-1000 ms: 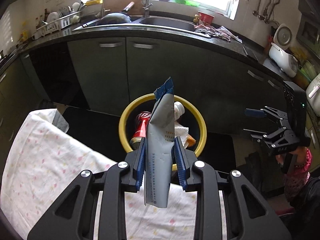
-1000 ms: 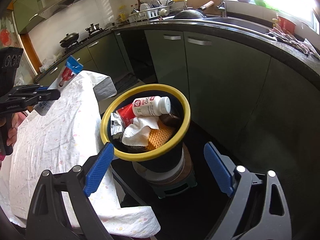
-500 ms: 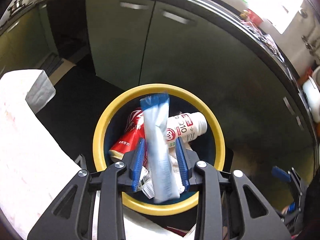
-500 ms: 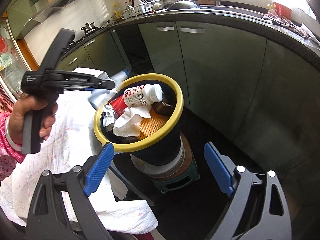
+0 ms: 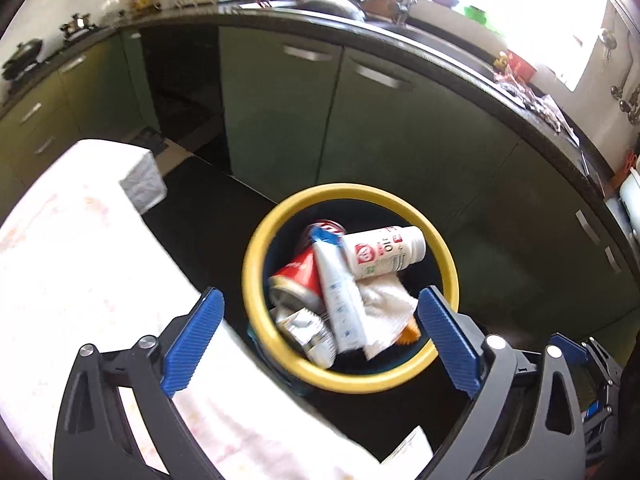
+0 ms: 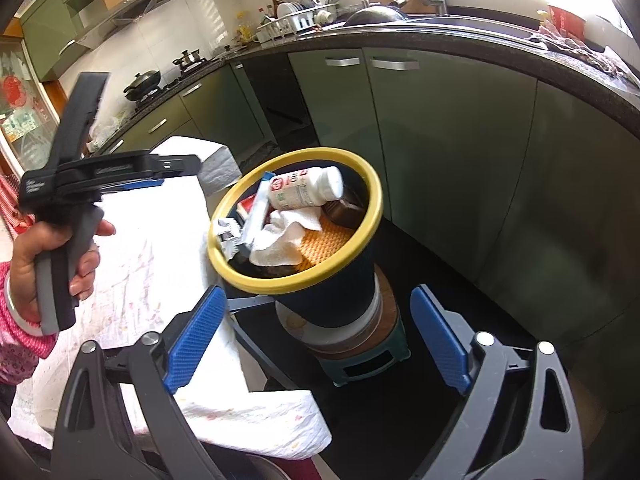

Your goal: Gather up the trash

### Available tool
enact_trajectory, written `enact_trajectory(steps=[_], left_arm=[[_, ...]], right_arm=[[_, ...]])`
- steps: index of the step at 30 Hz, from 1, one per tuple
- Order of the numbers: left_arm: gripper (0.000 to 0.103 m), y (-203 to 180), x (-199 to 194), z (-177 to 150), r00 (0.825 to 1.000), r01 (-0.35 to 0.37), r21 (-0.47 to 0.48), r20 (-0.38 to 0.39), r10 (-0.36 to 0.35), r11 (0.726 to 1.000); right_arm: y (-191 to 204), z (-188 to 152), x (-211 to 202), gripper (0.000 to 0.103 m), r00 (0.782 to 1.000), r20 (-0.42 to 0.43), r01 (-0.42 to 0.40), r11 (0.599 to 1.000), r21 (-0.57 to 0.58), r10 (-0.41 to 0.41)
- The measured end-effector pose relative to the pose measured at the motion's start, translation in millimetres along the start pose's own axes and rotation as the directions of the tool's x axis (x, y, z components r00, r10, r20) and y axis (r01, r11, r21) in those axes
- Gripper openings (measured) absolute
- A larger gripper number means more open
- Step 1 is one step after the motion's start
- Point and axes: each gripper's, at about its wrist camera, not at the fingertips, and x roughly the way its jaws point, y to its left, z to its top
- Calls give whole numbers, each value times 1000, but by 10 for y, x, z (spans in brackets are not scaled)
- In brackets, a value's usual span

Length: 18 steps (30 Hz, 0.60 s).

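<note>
The left gripper [image 5: 320, 334] hangs above the near rim of the bin [image 5: 260, 236], and its jaws have just been opening; they now stand wide apart with nothing between them; the wrapper [image 5: 340, 300] lies loose in the bin, slanting from about six o'clock up toward twelve, across a red can [image 5: 298, 276] at nine o'clock and a white paper towel [image 5: 386, 312] at four; a white bottle [image 5: 382, 252] rests on its side at one o'clock, touching the wrapper's upper end; the right gripper [image 6: 316, 336] is also spread wide and empty, low in front of the bin; the table [image 6: 144, 264] with its pale cloth sits just beside the bin at nine o'clock; green cabinets [image 5: 280, 120] and a dark counter [image 5: 400, 44] stand beyond.
</note>
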Motion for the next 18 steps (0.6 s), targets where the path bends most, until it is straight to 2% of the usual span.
enact_trajectory(steps=[3, 5, 7, 8, 11, 15, 17, 18], left_arm=[[98, 157, -454, -269, 994, -52, -28, 95, 54, 998], [98, 249, -788, -465, 978, -117, -42, 168, 122, 992], [98, 346, -1157, -699, 940, -231, -80, 236, 244, 970], [98, 402, -1354, -843, 915, -282, -108, 267, 301, 953], [98, 586, -1864, -1257, 851, -400, -179, 293, 436, 899], [98, 824, -2538, -1827, 774, -480, -294, 301, 557, 826], [98, 922, -2866, -2113, 723, -515, -367, 300, 622, 775], [98, 999, -3022, -2238, 703, -522, -399, 298, 645, 754]], right_arm=[[159, -22, -34, 93, 1000, 9, -19, 999, -32, 19], [271, -33, -58, 96, 999, 19, -39, 998, -55, 40], [407, -43, -82, 96, 998, 32, -51, 995, -81, 53], [484, -42, -95, 96, 997, 39, -55, 993, -100, 59], [740, -35, -136, 96, 996, 58, -64, 985, -161, 74], [1088, -47, -244, 96, 991, 88, -75, 967, -244, 99], [1257, -66, -328, 96, 988, 104, -79, 955, -287, 113], [1328, -76, -378, 96, 987, 115, -74, 950, -304, 114]])
